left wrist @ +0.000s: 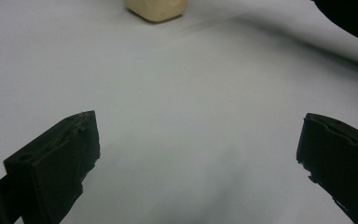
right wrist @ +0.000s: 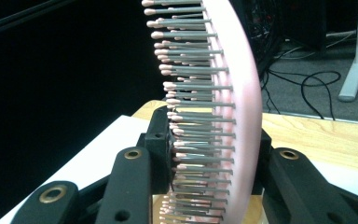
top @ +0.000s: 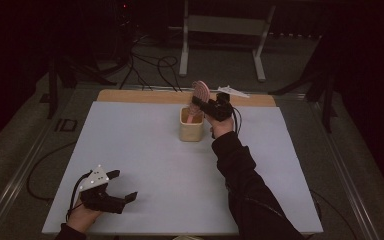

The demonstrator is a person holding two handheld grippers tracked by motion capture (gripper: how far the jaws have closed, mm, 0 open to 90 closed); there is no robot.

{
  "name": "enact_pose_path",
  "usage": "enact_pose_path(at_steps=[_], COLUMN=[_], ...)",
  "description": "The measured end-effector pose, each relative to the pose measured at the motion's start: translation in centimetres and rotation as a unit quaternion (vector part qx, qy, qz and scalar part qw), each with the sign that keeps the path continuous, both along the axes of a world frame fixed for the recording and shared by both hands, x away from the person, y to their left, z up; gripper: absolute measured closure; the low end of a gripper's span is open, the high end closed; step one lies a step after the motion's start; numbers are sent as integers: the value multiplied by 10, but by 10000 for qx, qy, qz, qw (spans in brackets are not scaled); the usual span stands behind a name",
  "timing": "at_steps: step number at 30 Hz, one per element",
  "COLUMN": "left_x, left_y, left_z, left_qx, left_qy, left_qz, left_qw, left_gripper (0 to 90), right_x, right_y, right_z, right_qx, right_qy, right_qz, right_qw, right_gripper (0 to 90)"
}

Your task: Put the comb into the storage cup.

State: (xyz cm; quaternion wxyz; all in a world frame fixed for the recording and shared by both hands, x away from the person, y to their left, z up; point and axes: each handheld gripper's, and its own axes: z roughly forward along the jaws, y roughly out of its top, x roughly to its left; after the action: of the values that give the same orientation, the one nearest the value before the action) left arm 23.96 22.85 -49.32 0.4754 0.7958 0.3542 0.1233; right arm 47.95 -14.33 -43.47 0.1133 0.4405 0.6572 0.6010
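Bristles face sideways on the pink hairbrush (right wrist: 233,107), pinched between the jaws of the right hand-held gripper (top: 200,106), just above the small cream box (top: 191,131), maybe for an easy drop. Left hand-held gripper (top: 122,186) rests spread wide, well apart, on the tabletop (top: 150,165).

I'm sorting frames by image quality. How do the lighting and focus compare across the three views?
High view: dim, with dark surroundings; the table is the brightest area and small things look soft. Left gripper view: evenly lit, the sleeve's soft shadow falls across the table, and the cup is cut off at the top. Right gripper view: the hairbrush bristles are sharp, black background at left.
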Motion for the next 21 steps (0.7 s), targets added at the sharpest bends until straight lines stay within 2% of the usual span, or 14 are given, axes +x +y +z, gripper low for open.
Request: enact_pose_path(at_steps=[8, 11, 16, 21], left_x=[0, 0, 0, 0], left_y=[0, 0, -1, -1], left_z=[0, -1, -1, -1], left_qx=[-18, 8, 3, 22], left_qy=[5, 7, -3, -7], left_qz=[15, 3, 4, -12], left_qw=[10000, 10000, 10000, 10000], left_gripper=[2, 2, 2, 2], right_x=[1, 0, 1, -1], right_y=[-5, -11, -16, -15], right_z=[-4, -6, -7, -4], right_qx=[30, 65, 37, -315], right_qy=[51, 99, 169, 134], right_qz=[0, -150, -234, -117], right_qw=[10000, 9998, 9996, 9993], right_gripper=[636, 564, 438, 248])
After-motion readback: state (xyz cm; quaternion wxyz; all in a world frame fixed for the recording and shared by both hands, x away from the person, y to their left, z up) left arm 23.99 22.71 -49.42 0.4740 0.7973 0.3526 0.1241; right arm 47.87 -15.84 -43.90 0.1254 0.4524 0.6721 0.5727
